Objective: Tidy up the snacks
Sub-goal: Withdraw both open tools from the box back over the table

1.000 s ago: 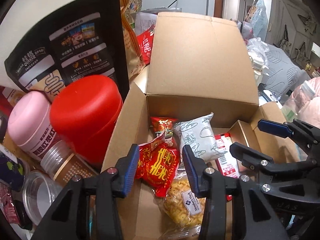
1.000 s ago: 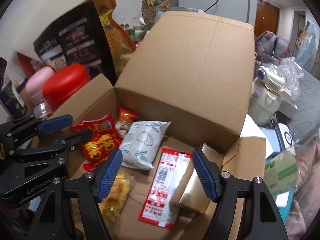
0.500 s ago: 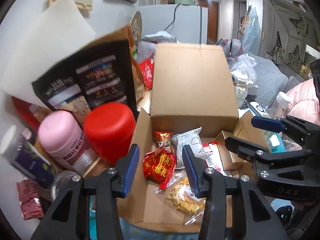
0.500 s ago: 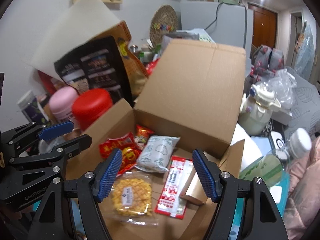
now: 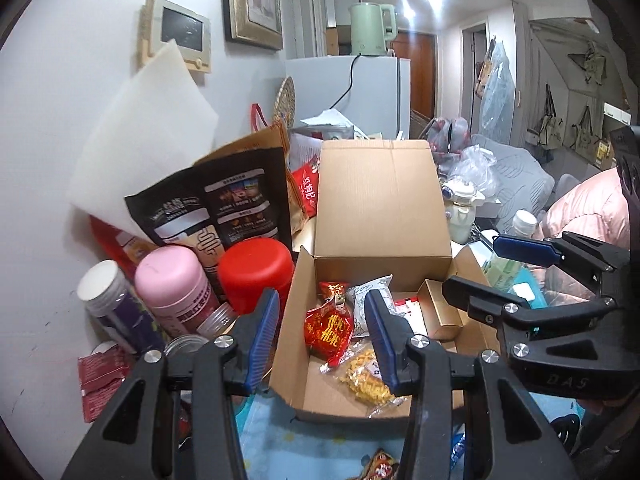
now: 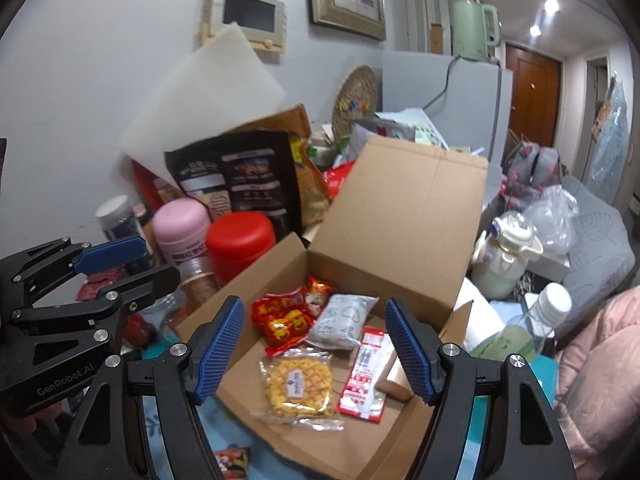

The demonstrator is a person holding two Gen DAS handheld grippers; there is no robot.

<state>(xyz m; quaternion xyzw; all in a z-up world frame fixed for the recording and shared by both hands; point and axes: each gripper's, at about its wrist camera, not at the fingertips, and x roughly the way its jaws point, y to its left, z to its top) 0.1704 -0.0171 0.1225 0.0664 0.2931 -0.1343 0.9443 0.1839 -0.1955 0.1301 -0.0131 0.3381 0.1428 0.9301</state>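
Cluttered room, white fridge (image 5: 372, 92), ceiling lights

Left wrist view above the cardboard box (image 5: 380, 216), angled down, right wrist view alongside, both sharing its inside

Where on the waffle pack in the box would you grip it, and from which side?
Judging by its pose, take the waffle pack by its near crimped edge, coming from above over the box's low front wall: it lies flat, and the thin film edge pinches more easily than the wide body.

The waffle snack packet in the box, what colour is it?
Golden yellow in a clear wrapper: the waffle snack packet shows best in the right wrist view.
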